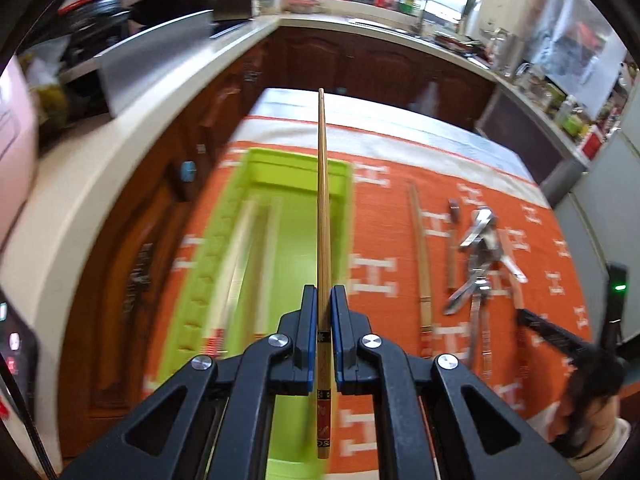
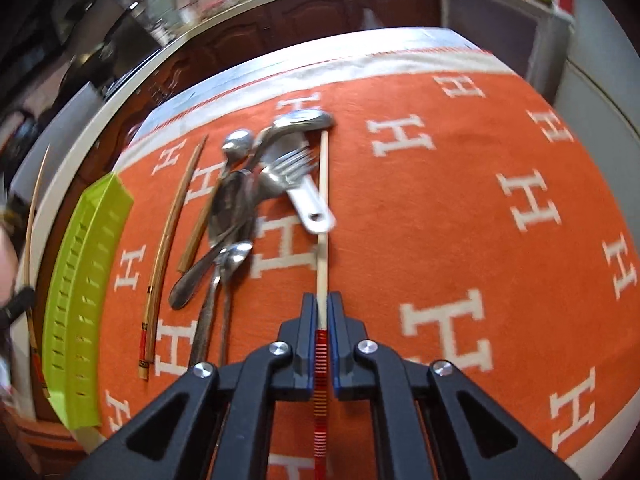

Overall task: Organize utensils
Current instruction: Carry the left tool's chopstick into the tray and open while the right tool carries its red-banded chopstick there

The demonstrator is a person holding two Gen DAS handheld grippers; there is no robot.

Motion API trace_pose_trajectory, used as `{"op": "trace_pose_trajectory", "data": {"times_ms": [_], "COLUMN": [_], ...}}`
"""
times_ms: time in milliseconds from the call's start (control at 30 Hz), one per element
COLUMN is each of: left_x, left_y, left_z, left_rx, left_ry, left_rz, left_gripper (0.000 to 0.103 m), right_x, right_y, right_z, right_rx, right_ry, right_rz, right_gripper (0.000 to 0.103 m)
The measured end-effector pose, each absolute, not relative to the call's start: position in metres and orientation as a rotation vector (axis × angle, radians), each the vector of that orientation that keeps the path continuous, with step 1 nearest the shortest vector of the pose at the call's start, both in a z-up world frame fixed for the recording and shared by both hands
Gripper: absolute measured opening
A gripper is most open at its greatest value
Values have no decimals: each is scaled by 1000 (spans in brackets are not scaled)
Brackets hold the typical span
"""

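At the desk's left edge we see the lime-green plastic tray (image 1: 256,184), long side running along that edge, with two pale chopsticks (image 1: 244,256) lying lengthwise inside it. Our left gripper (image 1: 323,300) hangs above the tray, its jaws closed on a bamboo chopstick (image 1: 321,200). The chopstick runs straight out from between the pads, thin tip far ahead and the red-and-black decorated end sticking back past the jaws, clear of the tray floor.

To the right of the tray, on the orange blanket with white H marks (image 2: 460,184) that covers the desk, another bamboo chopstick (image 2: 164,256) with a red band lies parallel to the tray. Just beside it is a shorter dark brown chopstick (image 2: 191,208). Next comes the heap of metal spoons and forks (image 2: 244,184), overlapping each other, with a white-handled utensil (image 2: 310,208) resting on the heap's right side.

Further right, our right gripper (image 2: 323,304) is low over the blanket, jaws closed on a pale chopstick with a red striped end (image 2: 322,216). Its shaft runs ahead from the jaws, passing just beside the white handle, its tip near the large spoon bowl at the heap's far end; the striped end lies back between the gripper's arms.
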State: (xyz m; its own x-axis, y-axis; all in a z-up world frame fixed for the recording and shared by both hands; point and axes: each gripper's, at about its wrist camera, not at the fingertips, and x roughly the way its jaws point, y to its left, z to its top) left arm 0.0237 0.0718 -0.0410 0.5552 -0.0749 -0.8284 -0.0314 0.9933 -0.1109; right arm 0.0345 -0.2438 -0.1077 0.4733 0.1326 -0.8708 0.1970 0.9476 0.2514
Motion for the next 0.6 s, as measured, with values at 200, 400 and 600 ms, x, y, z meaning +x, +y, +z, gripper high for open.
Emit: {"op": "trace_pose_trajectory", "data": {"times_ms": [200, 400, 600], "left_x": [21, 21, 18], "left_y": [96, 103, 106], "left_z": [-63, -84, -95], "left_rx": [-106, -74, -4], "left_ry": [1030, 1076, 1075], "left_rz": [16, 5, 83], "left_gripper": [4, 5, 8], "right_x": [18, 8, 24], "right_y": [-271, -261, -184], "right_z": [-101, -70, -39], "right_rx": [438, 461, 395], "right_ry": [1066, 1010, 1021], "right_rz": [-98, -16, 232], "right_gripper": [5, 5, 5]}}
